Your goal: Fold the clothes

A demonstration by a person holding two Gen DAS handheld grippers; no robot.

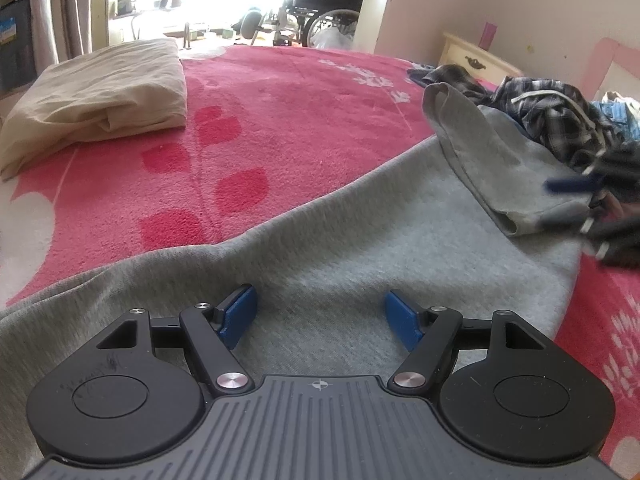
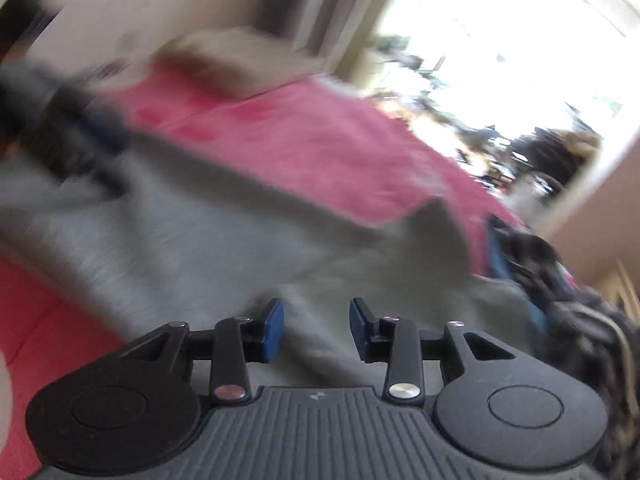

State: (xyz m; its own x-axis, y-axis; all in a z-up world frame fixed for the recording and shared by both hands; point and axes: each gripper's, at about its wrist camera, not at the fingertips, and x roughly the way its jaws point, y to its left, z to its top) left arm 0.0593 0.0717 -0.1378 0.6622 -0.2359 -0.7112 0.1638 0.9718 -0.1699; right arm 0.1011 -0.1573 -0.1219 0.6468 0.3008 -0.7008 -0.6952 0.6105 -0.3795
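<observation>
Altogether one grey garment, two grippers.

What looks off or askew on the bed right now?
Mostly the grey knit garment: it lies spread but one sleeve is flopped crooked toward the rumpled plaid clothes pile. The folded beige cloth looks tidy. Right wrist view is motion-blurred.

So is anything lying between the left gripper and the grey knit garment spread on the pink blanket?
Nothing visible does. The left gripper is open directly over the grey knit garment, with only bare grey fabric between its blue pads. The dark plaid clothes pile sits at the garment's far right edge, out of the way.
</observation>
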